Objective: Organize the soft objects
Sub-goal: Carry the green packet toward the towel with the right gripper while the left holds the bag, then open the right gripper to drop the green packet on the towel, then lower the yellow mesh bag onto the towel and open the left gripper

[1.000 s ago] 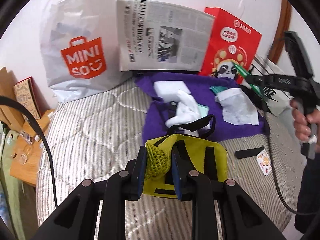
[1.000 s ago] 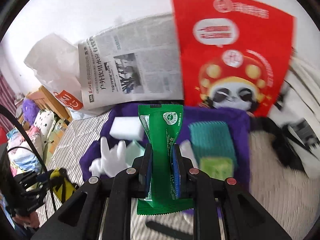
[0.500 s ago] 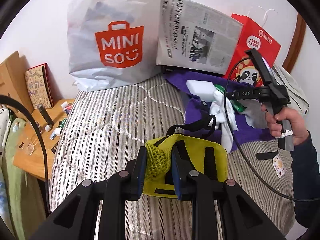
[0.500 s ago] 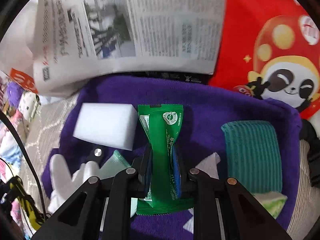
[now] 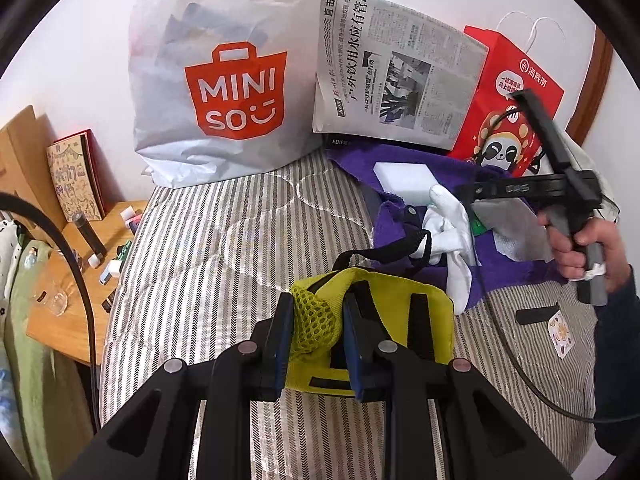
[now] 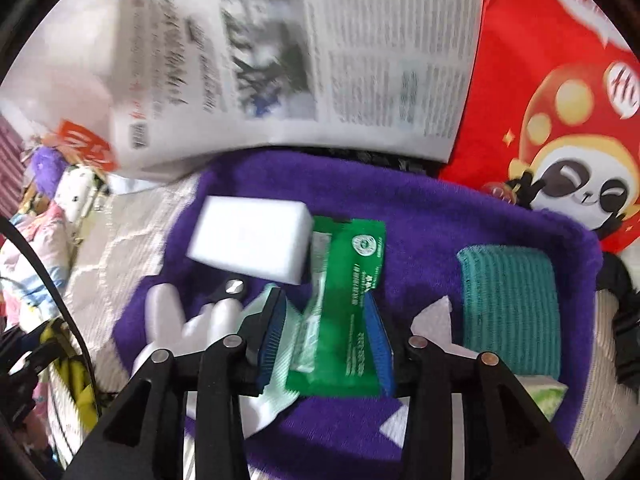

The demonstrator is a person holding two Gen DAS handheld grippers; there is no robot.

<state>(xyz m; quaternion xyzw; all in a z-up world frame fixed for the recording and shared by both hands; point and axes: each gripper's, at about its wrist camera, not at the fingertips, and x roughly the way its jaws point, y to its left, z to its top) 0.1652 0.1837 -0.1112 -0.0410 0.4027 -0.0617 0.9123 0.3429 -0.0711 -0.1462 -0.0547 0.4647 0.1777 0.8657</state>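
Right wrist view shows your right gripper (image 6: 326,338) low over the purple towel (image 6: 420,220), its jaws opening. The green packet (image 6: 344,320) lies flat between the blue pads (image 6: 272,336); the left pad stands clear of it, and whether the right pad still touches its edge you cannot tell. That packet rests on the towel with its top corner just beside the white sponge (image 6: 252,240), a white glove (image 6: 180,328) to its left and a folded teal cloth (image 6: 508,308) well off to its right. Behind the towel a newspaper (image 6: 320,48) and a red paper bag (image 6: 560,80) lean upright.

From the left wrist view, your left gripper (image 5: 316,336) is clenched on the yellow mesh pouch (image 5: 384,312), a bunch of mesh squeezed between its pads above the striped mattress (image 5: 208,264). The pouch's black strap (image 5: 400,244) trails back toward the towel. Your right hand (image 5: 580,244) grips the other tool's handle over the towel, beside a white shopping bag (image 5: 224,80).
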